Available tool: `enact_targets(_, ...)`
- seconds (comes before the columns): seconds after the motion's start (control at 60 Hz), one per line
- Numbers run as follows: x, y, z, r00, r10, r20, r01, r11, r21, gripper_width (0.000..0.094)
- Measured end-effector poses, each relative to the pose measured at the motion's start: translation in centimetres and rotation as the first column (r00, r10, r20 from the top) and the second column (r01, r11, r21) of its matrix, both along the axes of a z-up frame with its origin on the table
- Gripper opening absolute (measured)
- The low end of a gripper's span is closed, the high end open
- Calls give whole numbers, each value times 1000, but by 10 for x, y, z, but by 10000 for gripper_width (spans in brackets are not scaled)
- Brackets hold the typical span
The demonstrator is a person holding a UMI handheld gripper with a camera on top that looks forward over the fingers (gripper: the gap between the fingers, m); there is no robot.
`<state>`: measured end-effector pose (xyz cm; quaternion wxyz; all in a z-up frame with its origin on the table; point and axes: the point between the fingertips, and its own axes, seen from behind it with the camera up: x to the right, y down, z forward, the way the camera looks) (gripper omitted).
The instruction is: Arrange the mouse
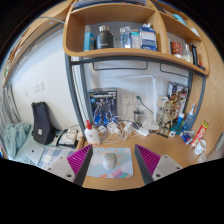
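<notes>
While the gripper [113, 160] stands open, the mouse [110, 157] sits low centre between its pads. Close squarely across its sides, I judge, keeping it flat on the desk [160, 148].

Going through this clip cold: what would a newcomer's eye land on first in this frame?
Probably the gripper itself: its open fingers, with magenta pads, frame a pale mouse that lies on a mouse pad on the wooden desk, between them with a gap at either side. Next, the curved wooden shelf overhead, lined with bottles and boxes. Then the dark bag standing against the wall to the left.
</notes>
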<state>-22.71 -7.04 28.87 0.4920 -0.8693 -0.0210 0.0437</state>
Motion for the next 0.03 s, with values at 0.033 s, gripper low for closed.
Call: enact_targets(0.033,0,0,0,1000,-1,-3,1,1000,3,843)
